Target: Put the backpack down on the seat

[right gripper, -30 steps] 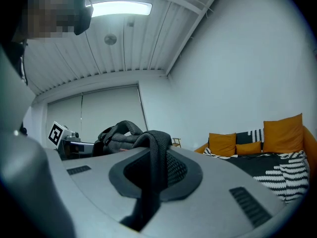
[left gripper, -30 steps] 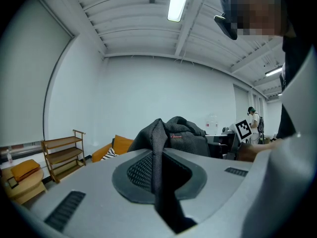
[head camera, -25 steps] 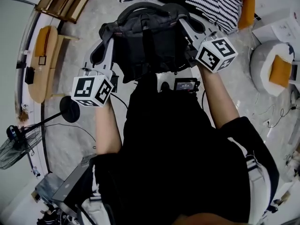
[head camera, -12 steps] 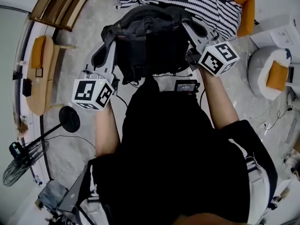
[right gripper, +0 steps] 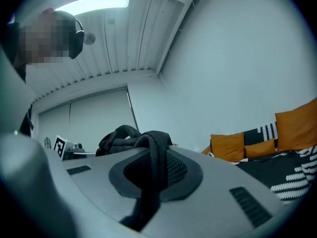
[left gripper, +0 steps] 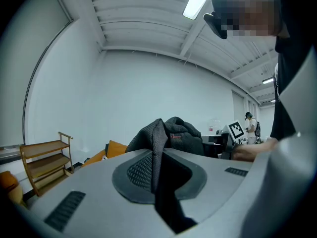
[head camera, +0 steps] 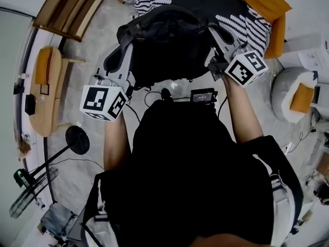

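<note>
I have a strap (left gripper: 157,152) clamped in each of left gripper (head camera: 127,44) and right gripper (head camera: 215,35) (sharing weight); backpack (head camera: 167,42) seemingly short of seat (head camera: 272,30).

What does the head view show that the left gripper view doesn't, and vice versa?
Only the head view: the round black stand base on the floor and the black-and-white striped blanket. Only the left gripper view: the long ceiling light and a distant standing person. Both: the black fabric backpack, its strap pinched in the left gripper, and the open wooden shelf.
</note>
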`<state>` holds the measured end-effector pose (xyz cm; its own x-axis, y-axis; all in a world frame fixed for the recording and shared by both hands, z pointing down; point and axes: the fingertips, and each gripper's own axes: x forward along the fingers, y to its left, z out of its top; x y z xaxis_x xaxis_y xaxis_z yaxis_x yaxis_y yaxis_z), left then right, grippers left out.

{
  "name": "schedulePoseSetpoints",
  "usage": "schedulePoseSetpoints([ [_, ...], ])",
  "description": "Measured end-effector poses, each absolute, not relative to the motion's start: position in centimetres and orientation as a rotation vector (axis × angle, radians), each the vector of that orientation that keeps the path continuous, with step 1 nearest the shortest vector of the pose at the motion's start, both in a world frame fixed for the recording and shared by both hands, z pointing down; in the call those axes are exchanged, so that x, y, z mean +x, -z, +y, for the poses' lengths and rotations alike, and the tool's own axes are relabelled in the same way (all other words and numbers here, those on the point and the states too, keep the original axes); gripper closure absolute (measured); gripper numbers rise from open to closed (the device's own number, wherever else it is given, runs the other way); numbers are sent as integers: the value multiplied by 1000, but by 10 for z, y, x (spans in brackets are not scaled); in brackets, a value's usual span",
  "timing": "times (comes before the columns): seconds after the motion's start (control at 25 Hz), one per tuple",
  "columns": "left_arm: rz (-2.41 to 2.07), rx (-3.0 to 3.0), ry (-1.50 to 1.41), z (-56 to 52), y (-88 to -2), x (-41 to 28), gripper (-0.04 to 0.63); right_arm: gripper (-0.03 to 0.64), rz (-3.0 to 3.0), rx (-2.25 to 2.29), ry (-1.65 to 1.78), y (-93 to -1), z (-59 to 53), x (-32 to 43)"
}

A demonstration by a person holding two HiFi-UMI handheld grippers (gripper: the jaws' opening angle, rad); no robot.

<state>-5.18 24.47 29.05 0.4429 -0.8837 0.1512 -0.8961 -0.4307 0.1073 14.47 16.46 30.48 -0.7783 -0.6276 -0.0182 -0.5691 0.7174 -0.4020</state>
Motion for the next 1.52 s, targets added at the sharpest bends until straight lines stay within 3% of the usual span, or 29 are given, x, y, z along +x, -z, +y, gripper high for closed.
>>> schedulePoseSetpoints([
  [0.76,-1606,2512,-137,122,-300,-101,554,571,2771,-920,606,-318,43,95],
  [1.52,-1683,2398,-116,-73,-302,-123,554,571,2844,-781,560,-315,-168,67],
])
